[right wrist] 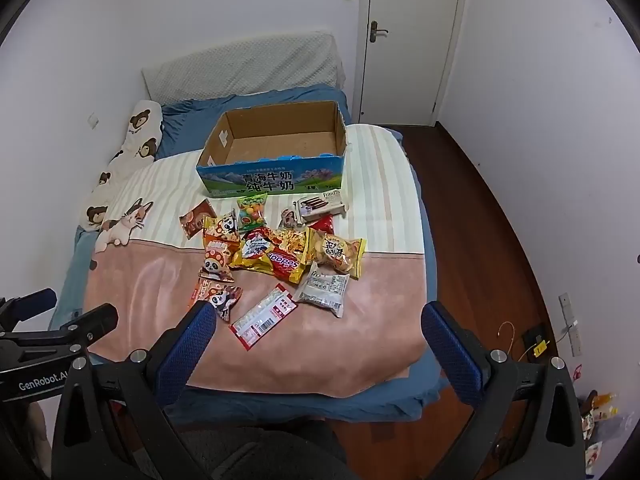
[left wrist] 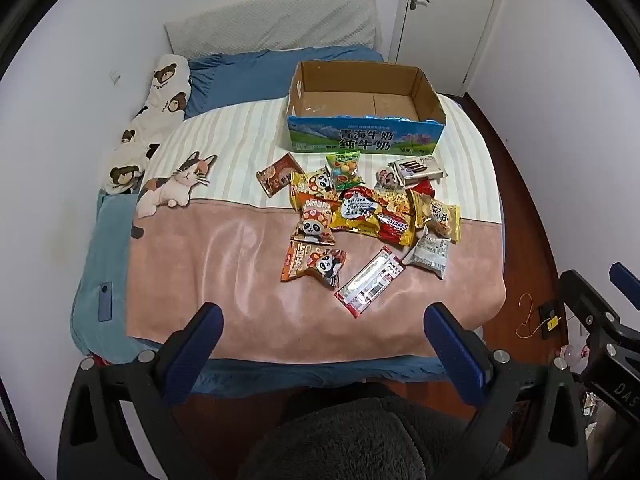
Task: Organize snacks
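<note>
Two claws hang over the foot of a bed, both gaping wide and empty: the left claw and the right claw. Ahead of them a heap of snack packets lies on the pink blanket, with the empty milk carton box beyond it on the striped cover. Nearest is a long red-and-white wrapped packet, set diagonally, its near end toward the left and its far end toward the right. It sits squarely between the right claw's fingers in that view, off to the right in the left view, so the right hand looks better placed.
</note>
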The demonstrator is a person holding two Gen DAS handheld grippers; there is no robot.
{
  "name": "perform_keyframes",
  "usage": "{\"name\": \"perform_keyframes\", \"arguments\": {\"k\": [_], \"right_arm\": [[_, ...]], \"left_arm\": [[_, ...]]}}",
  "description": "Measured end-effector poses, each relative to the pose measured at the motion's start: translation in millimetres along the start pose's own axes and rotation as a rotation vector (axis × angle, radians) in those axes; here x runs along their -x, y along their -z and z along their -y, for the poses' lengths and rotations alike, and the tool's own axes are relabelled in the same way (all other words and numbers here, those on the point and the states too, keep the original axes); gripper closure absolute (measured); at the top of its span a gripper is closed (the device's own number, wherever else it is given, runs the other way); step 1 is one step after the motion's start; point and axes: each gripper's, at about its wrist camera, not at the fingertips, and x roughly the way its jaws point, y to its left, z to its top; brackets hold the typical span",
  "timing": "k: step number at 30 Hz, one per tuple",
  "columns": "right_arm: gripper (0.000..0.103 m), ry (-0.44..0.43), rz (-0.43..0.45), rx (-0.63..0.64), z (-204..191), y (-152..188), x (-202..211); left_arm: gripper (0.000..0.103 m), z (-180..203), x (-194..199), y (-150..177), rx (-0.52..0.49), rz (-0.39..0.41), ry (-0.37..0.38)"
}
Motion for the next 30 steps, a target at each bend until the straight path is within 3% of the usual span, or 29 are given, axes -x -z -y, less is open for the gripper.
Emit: {"name": "perform_keyframes", "arguments": {"k": [30], "right_arm": [[0.0, 0.003, -0.01, -0.01, -11.6, 0.3, -2.0]], "left_arm": [[0.0, -7.3, -0.4, -2.8, -0.002, -0.016, 0.023]]}}
